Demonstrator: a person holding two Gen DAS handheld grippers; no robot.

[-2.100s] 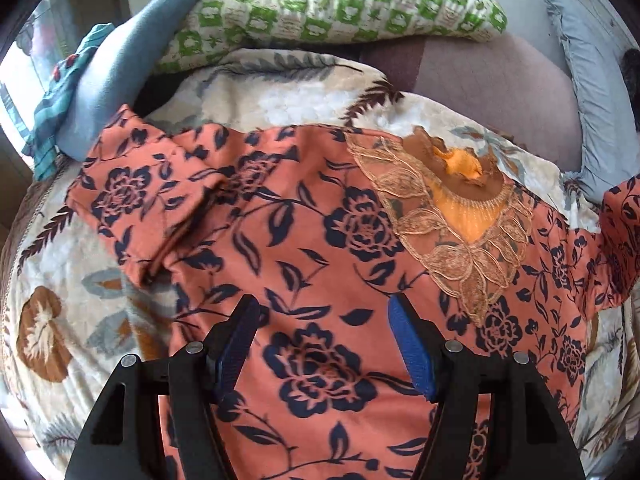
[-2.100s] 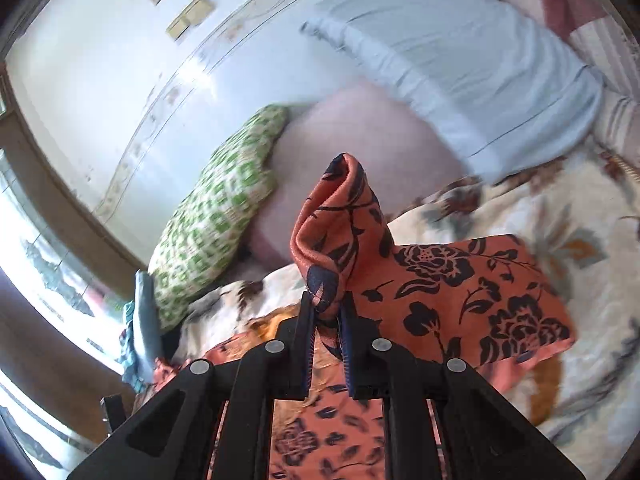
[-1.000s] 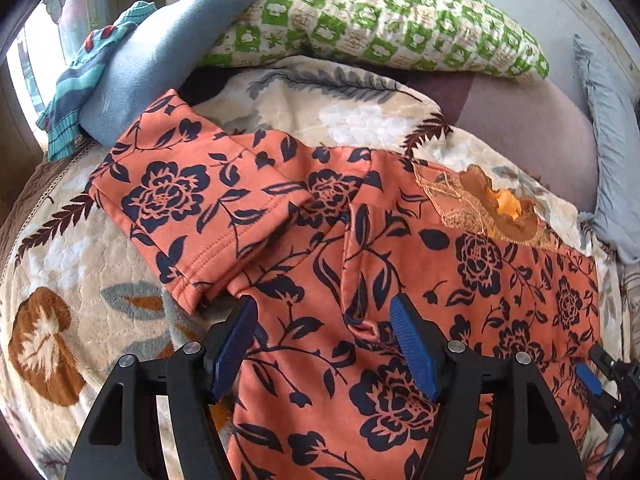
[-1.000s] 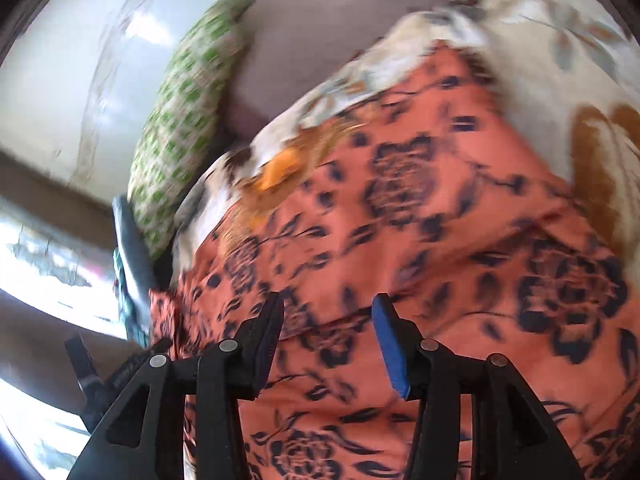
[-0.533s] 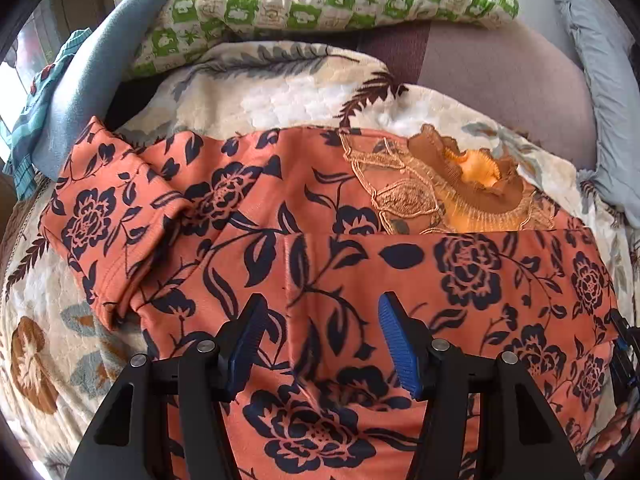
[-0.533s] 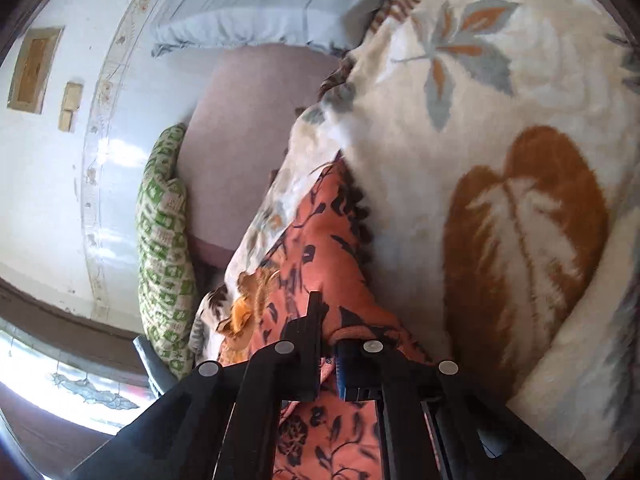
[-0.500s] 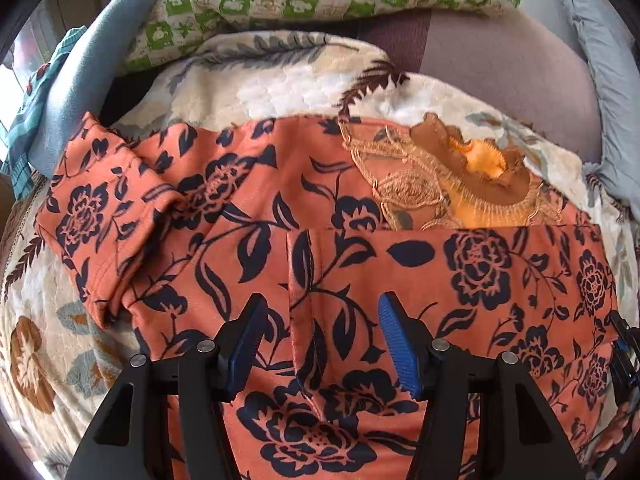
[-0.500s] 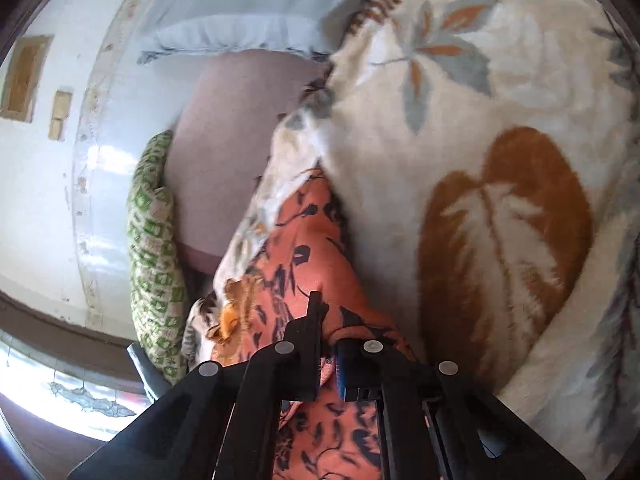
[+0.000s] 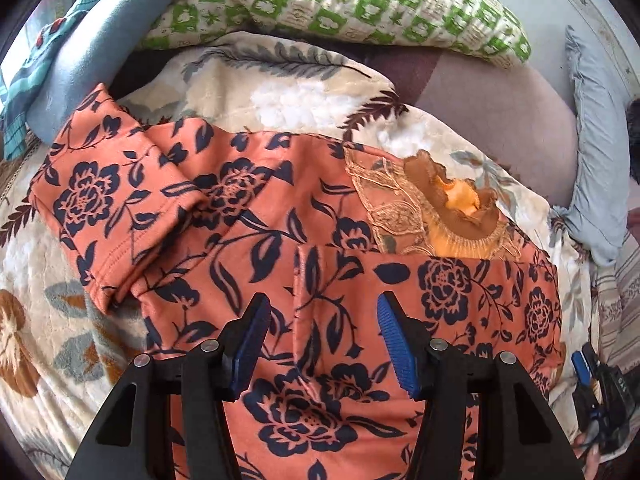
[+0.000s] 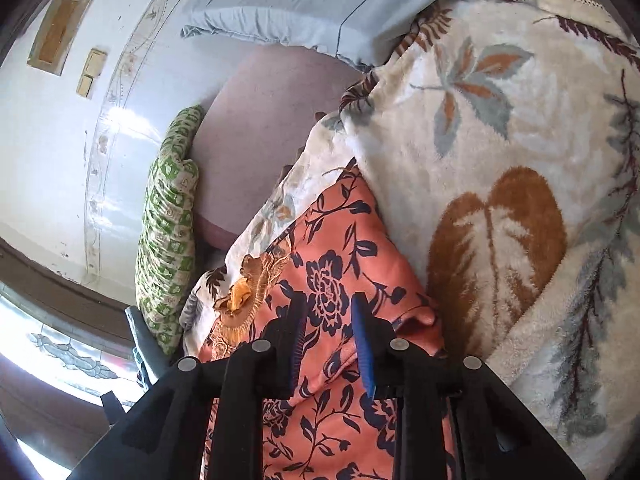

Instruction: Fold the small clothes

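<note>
Orange floral top (image 9: 248,240) on bed (image 9: 280,92): right sleeve folded across chest, left sleeve at frame left still out. Left tool (image 9: 320,336) spread, empty; right tool (image 10: 326,340) just reopening, parted, nothing pinched.

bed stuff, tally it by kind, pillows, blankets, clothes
pillows: 2, a green checked pillow and a pale blue pillow
blankets: 1, a leaf print blanket
clothes laid out for folding: 1, an orange flowered top
total: 4
</note>
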